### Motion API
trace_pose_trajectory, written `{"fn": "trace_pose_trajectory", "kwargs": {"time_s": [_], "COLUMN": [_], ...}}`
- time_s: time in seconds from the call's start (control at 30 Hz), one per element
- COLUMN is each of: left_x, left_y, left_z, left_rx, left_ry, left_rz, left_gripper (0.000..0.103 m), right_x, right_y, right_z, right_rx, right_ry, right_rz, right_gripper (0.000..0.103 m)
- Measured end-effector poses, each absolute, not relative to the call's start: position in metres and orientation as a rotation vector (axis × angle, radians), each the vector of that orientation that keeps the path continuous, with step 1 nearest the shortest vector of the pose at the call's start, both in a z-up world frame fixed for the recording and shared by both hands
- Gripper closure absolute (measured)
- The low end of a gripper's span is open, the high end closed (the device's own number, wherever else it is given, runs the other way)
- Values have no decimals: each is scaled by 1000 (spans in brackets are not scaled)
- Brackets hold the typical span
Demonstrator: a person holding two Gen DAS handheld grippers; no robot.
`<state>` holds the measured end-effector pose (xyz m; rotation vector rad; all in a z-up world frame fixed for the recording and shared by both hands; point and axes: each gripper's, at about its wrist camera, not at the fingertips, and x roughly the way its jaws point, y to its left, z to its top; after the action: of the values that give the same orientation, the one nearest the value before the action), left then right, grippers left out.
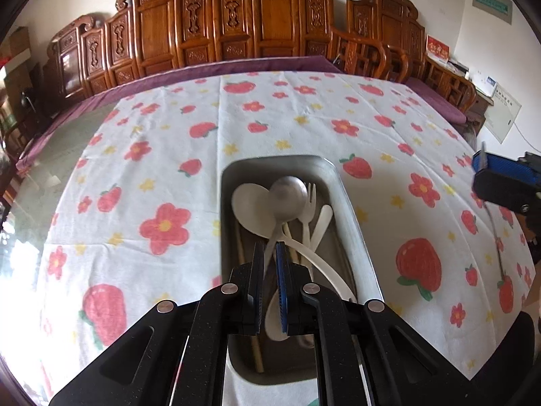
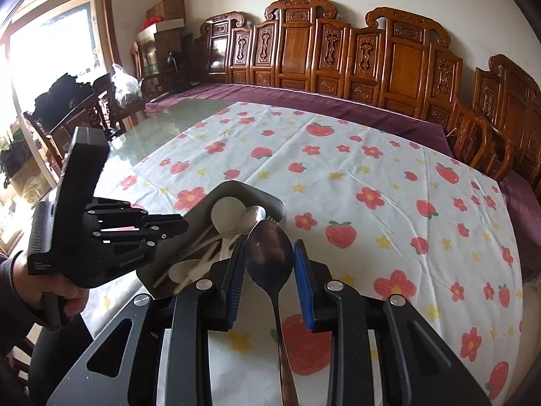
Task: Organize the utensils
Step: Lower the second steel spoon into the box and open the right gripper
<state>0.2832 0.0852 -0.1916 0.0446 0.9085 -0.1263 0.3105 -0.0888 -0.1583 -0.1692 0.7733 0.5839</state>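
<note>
A metal tray (image 1: 351, 209) on the flowered tablecloth holds several utensils: a cream spoon (image 1: 252, 208), a cream fork (image 1: 309, 203), a cream knife (image 1: 323, 221) and chopsticks. My left gripper (image 1: 270, 248) is shut on the handle of a metal spoon (image 1: 287, 196), whose bowl is over the tray. In the right wrist view, a second metal spoon (image 2: 268, 253) lies on the cloth between the spread fingers of my right gripper (image 2: 268, 247), which is open. The tray (image 2: 236, 189) and my left gripper (image 2: 135, 233) are to the left.
The flowered cloth (image 1: 162, 155) covers most of a glass-topped table (image 2: 162, 125). Carved wooden chairs (image 1: 270, 17) line the far side. More chairs and boxes stand at the left near a bright window (image 2: 50, 44).
</note>
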Motion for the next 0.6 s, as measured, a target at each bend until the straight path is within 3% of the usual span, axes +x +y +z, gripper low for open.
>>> {"fn": "trace_pose_trajectory", "kwargs": {"time_s": [0.6], "left_x": [248], "left_y": [164], "left_z": [-156], "left_rx": [2], "left_ry": [820], "left_rz": [-65], "left_gripper": [97], "right_x": [341], "right_y": [14], "right_z": [-175], "right_rx": [-73], "right_ry": [853], "right_rz": [634], "right_gripper": [72]}}
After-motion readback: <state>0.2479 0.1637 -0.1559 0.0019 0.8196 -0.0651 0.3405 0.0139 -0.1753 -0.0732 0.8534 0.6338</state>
